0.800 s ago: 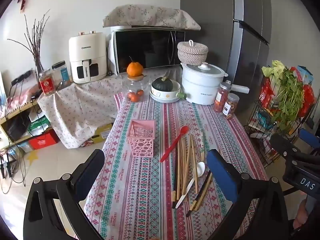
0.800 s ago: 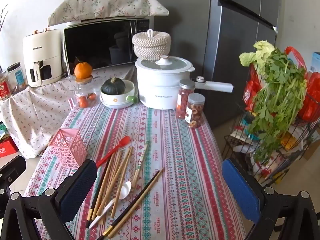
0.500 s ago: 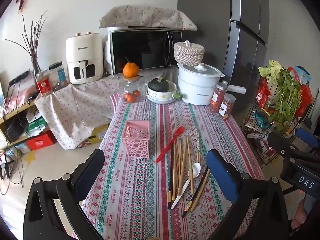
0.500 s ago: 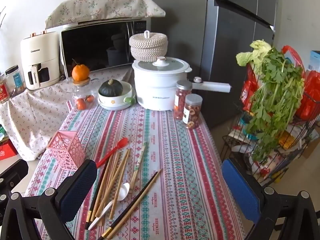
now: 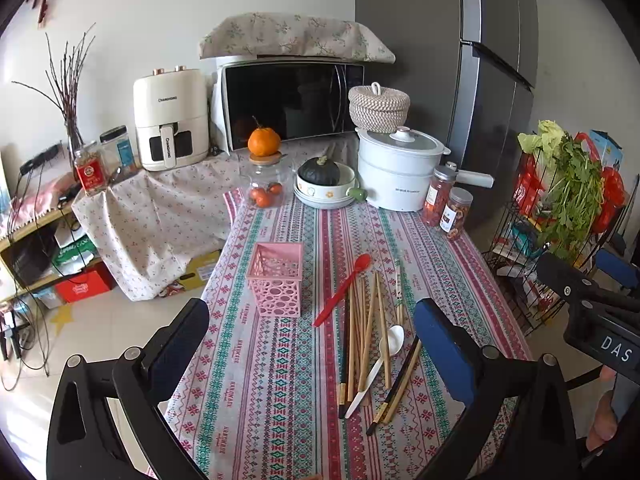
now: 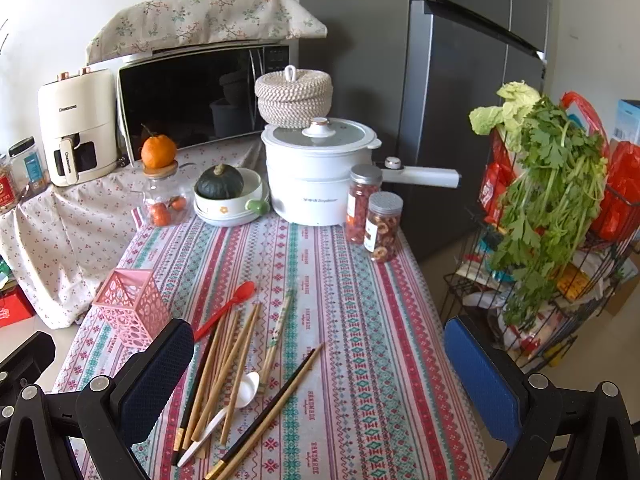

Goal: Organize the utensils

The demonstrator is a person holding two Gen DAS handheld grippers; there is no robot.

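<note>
A pink perforated holder [image 5: 276, 278] [image 6: 132, 306] stands upright and empty on the striped tablecloth. To its right lie a red spoon [image 5: 344, 288] [image 6: 228, 310], several wooden chopsticks [image 5: 366, 336] [image 6: 224, 364], a white spoon [image 5: 378, 364] [image 6: 228, 408] and dark chopsticks [image 5: 398, 384] [image 6: 272, 404]. My left gripper [image 5: 312, 340] is open and empty above the near table, in front of the holder and utensils. My right gripper [image 6: 320, 364] is open and empty above the utensil pile. The right gripper also shows at the left wrist view's right edge.
At the table's far end stand a white pot [image 6: 318, 172], two snack jars [image 6: 374, 216], a bowl with a squash [image 6: 226, 196] and a glass jar topped by an orange [image 6: 162, 184]. A wire rack of greens [image 6: 552, 208] stands to the right. Floor lies to the left.
Both grippers have drawn back and risen slightly, so the table looks a little farther away. Nothing on the table has moved. Both grippers stay open.
</note>
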